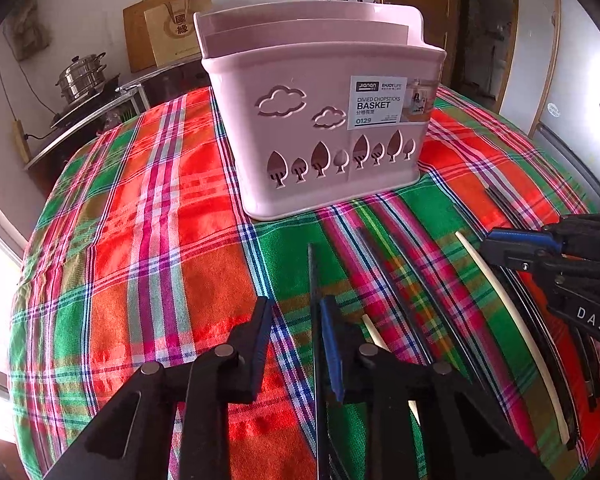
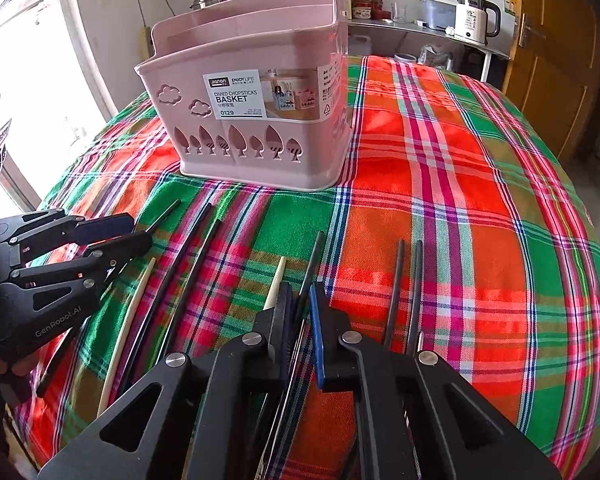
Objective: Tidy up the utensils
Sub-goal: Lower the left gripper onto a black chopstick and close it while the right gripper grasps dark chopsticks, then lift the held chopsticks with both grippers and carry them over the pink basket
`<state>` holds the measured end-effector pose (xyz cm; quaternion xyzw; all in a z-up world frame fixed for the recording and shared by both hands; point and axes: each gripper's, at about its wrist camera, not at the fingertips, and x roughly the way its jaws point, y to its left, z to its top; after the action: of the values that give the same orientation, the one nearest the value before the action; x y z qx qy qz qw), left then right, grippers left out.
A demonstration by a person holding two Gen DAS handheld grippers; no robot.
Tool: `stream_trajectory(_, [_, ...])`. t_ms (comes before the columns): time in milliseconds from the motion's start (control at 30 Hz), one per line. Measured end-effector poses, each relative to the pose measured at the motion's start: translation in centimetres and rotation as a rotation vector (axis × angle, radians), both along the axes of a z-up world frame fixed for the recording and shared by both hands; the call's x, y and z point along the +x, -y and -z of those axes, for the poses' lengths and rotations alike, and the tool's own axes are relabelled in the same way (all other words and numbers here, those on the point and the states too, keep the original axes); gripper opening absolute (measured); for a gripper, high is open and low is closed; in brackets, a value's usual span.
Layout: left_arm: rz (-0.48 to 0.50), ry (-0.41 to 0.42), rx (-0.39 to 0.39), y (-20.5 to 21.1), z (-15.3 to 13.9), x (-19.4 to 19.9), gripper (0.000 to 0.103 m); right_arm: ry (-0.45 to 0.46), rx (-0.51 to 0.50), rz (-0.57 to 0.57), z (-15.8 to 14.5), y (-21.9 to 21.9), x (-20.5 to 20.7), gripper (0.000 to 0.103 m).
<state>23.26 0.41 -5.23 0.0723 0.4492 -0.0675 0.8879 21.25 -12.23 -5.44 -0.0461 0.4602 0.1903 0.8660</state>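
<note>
Pink basket sits mid-counter, bare cloth around. Right gripper jaws clamp a black chopstick; left gripper jaws part-open, chopstick against one pad.

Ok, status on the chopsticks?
Right gripper shut on black chopstick. Left gripper open, leftmost chopstick between jaws. Pink basket upright ahead, path clear.
</note>
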Motion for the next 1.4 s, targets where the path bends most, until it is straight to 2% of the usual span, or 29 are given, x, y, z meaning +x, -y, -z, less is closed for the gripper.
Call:
stream_trajectory(300, [0.027,-0.056,-0.015,0.0,-0.2,1.4,0.022,-0.031,-0.025,-0.009,-0.1,-0.5,1.2,0.008])
stream_trajectory(367, [0.038,-0.065,-0.018,0.1,-0.2,1.5,0.018,-0.03,-0.024,-0.009,-0.1,-0.5,1.3,0.008])
stream_trajectory(433, [0.048,-0.068,-0.01,0.3,-0.2,1.5,0.006,-0.029,-0.013,-0.007,-0.2,-0.4,1.3,0.007])
stream_trajectory(467, [0.049,-0.07,-0.006,0.4,-0.3,1.6,0.005,-0.027,-0.004,-0.004,-0.4,-0.4,1.2,0.007])
stream_trajectory(700, [0.052,-0.062,-0.032,0.3,-1.3,1.1,0.005,0.017,0.033,-0.01,-2.4,0.1,0.2,0.007])
stream_trajectory(833, [0.05,-0.018,-0.053,-0.1,-3.5,0.4,0.005,0.061,0.055,-0.014,-4.4,0.4,-0.5,0.007])
stream_trajectory(1200, [0.028,0.17,-0.12,-1.8,-12.6,-3.2,0.004,0.213,0.118,-0.015,-10.8,1.4,-3.1,0.006])
stream_trajectory(1400, [0.023,0.228,-0.143,-2.2,-15.8,-4.9,0.004,0.275,0.151,-0.024,-13.5,1.9,-4.5,0.005])
